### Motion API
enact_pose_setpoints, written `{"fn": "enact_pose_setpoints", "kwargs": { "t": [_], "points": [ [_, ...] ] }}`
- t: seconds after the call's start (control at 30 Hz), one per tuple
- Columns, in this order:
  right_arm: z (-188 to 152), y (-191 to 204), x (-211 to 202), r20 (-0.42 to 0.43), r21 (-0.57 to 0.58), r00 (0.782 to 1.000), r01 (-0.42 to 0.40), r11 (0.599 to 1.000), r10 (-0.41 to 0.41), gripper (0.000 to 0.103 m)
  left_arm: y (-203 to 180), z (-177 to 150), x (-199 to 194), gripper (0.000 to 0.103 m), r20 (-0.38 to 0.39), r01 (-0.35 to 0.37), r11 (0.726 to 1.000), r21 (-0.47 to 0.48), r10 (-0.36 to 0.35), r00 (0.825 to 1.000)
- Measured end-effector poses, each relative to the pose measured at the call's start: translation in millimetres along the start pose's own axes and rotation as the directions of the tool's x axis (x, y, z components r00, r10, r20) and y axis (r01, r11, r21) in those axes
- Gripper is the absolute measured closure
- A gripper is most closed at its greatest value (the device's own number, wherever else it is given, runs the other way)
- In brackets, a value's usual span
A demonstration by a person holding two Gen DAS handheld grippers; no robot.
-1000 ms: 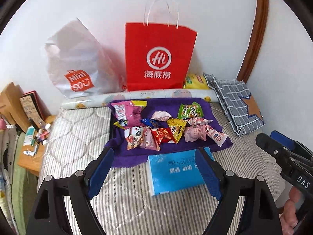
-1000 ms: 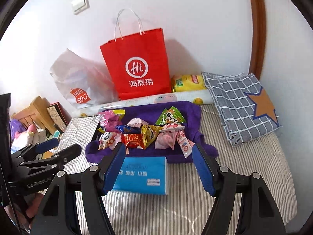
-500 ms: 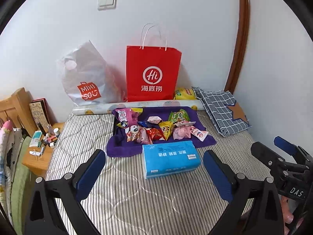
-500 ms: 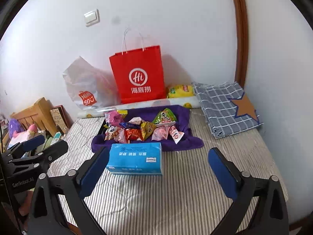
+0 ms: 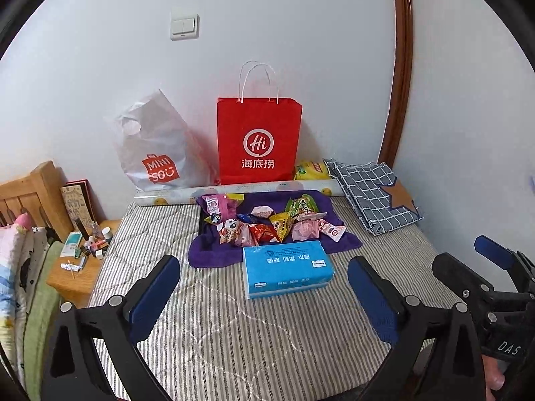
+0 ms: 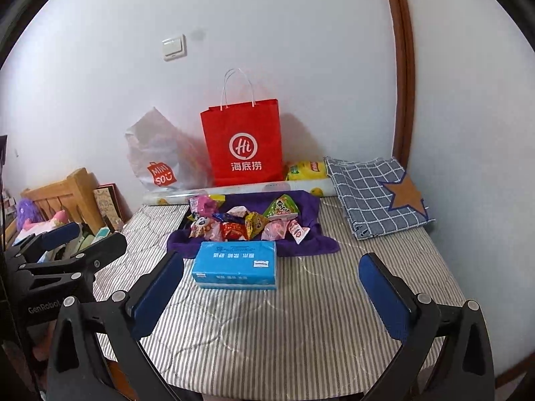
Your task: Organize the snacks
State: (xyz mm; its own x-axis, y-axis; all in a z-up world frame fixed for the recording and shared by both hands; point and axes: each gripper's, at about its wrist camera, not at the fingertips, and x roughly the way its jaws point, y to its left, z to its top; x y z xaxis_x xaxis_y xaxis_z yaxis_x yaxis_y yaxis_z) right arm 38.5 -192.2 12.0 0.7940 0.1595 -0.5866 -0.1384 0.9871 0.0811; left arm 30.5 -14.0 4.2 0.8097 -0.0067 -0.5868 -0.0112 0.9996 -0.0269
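Observation:
Several snack packets [image 5: 267, 224] [image 6: 245, 222] lie heaped on a purple cloth [image 5: 207, 254] [image 6: 319, 245] in the middle of a striped mattress. A blue tissue pack [image 5: 287, 272] [image 6: 235, 264] lies just in front of the cloth. My left gripper [image 5: 264, 284] hovers open well short of the pack, nothing between its blue pads. My right gripper [image 6: 271, 282] is likewise open and empty, also back from the pack. Each gripper shows at the edge of the other's view.
A red paper bag [image 5: 259, 140] and a white plastic bag [image 5: 157, 150] stand against the back wall, with a paper roll [image 5: 234, 192] and a yellow packet [image 5: 311, 170]. A checked pillow [image 5: 374, 193] lies at the right. A cluttered wooden nightstand [image 5: 78, 267] stands left of the mattress.
Both grippers have drawn back and risen from the tissue pack and snacks, which now look smaller. Both pairs of jaws have spread wider.

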Motion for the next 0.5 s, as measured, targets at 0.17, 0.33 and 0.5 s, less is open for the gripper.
{"fn": "enact_pose_setpoints", "kwargs": {
  "t": [0.17,0.33,0.5],
  "points": [
    [-3,-5,-6,0.002,0.018,1.0,-0.001,1.0,0.001,0.0,-1,-2,-8,0.002,0.01,-0.004,1.0,0.0,0.004,1.0],
    [-6,-6,-13,0.014,0.016,1.0,0.002,1.0,-0.002,0.0,-1,-4,-11,0.002,0.009,-0.004,1.0,-0.003,0.004,1.0],
    [-6,-5,-17,0.02,0.016,1.0,0.008,1.0,-0.008,0.0,-1,-4,-13,0.002,0.007,0.0,1.0,-0.004,0.0,1.0]
  ]
}}
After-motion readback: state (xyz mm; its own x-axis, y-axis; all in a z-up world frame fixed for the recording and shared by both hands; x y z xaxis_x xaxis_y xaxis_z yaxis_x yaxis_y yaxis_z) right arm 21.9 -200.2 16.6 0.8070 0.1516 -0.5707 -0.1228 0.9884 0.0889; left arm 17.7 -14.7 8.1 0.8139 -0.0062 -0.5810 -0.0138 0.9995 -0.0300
